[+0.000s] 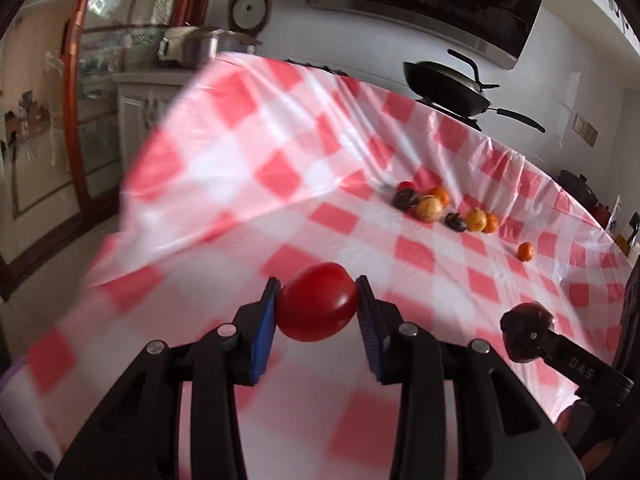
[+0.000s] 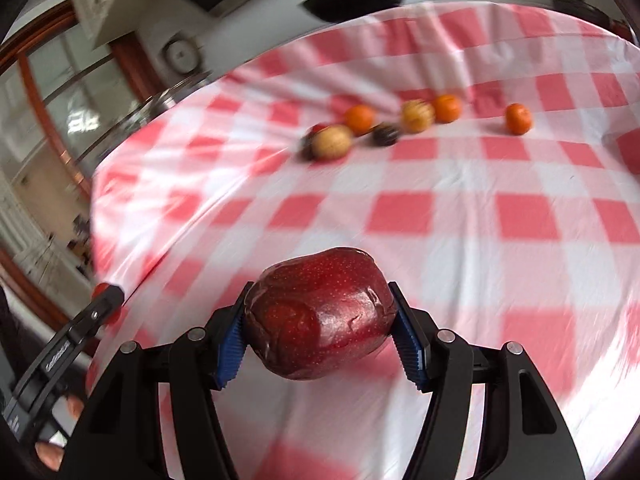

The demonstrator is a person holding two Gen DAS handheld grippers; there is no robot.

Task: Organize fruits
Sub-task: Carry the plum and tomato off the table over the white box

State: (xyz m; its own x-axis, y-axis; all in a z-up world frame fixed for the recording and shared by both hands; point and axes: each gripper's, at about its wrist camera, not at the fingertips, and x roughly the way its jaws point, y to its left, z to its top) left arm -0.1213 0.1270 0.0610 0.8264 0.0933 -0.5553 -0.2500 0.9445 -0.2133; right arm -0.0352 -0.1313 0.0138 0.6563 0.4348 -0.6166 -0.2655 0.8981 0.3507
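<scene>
1. The left gripper point(image 1: 317, 307) has its jaws clenched narrowly on a small smooth red tomato point(image 1: 318, 307); the blue ribbed pads point(image 1: 266, 328) press its two sides, and it hangs clear of the desk.
2. The right gripper point(image 2: 320, 320) has its jaws about half spread, grasping a large dark red apple with wrinkled skin point(image 2: 320, 314). The pads point(image 2: 231, 346) bite into its flanks, and it too is carried above the cloth.
3. In the left view the right gripper's tip shows at the lower right with the dark apple point(image 1: 528, 332) on it; in the right view the left gripper's finger point(image 2: 86, 320) shows at the left edge, so the two travel side by side, apart.
4. Judged step: carrying both red fruits to a sorting spot. To do it well, keep each grip steady, as the tomato is soft and slick and the apple is held near its widest part. Lower each fruit until it rests on the cloth before releasing, so neither rolls.
5. Farther off on the red-and-white checked plastic cloth point(image 2: 460, 184) covering the desk lies the remaining cluster: small orange mandarins point(image 2: 360, 119), tan round fruits point(image 2: 332, 142) and dark purple ones point(image 2: 386, 135), with one mandarin point(image 2: 518, 119) apart to the right.
6. Beyond the desk stand a black wok point(image 1: 448, 88) and a steel pot point(image 1: 200, 46).
</scene>
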